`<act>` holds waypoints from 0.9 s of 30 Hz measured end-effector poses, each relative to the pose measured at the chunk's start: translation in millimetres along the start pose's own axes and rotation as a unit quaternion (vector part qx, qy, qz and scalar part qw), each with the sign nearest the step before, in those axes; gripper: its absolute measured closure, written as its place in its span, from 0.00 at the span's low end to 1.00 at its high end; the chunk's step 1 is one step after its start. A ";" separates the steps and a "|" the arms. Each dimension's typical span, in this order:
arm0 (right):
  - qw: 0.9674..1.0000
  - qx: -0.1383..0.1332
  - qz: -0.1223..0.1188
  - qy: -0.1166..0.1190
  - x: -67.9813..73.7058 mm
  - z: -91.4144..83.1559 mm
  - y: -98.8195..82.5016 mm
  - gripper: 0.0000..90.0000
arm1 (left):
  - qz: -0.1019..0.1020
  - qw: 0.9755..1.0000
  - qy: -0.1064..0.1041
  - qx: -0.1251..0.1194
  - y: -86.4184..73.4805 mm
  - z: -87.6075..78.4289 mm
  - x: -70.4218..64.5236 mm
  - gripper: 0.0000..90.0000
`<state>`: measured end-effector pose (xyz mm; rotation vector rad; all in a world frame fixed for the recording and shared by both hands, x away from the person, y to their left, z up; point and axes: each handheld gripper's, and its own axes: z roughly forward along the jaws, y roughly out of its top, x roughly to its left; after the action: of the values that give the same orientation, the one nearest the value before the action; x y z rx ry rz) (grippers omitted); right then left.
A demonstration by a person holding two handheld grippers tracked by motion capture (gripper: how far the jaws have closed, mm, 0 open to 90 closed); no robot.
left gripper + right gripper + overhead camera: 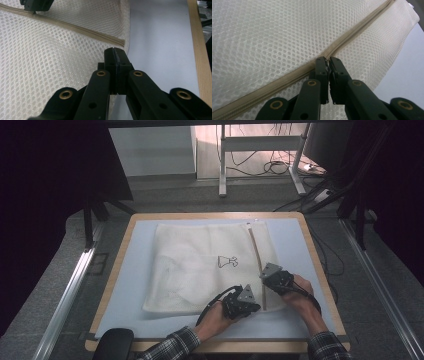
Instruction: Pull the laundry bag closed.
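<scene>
Two claws clamped — left claw (115, 53) on mesh bag (200, 265) corner, right claw (328, 61) on its zipper (287, 78); no legible writing.

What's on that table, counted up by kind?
Mesh bags: 1
Grippers: 2, the left gripper and the right gripper, both on the bag's zip
Blue mats: 1
Total: 4

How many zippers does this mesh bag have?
1. A tan zipper runs along the mesh bag near its right edge; the right gripper is shut on it. The underside is hidden.
</scene>
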<state>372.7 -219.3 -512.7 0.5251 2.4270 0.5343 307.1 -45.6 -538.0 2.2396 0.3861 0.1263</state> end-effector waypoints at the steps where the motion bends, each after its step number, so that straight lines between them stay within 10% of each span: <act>1: 1.000 -0.001 -0.001 0.000 -1.0 0.9 0.4 0.94 | 0.000 1.000 0.000 0.000 0.0 0.0 0.0 1.00; 27: 1.000 0.003 0.016 -0.010 -13.3 14.5 8.6 0.94 | -0.001 1.000 -0.001 0.000 -0.1 0.1 0.2 1.00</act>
<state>393.6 -214.8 -513.2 0.5692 2.4062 0.5317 307.3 -45.5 -538.2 2.2387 0.3869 0.1242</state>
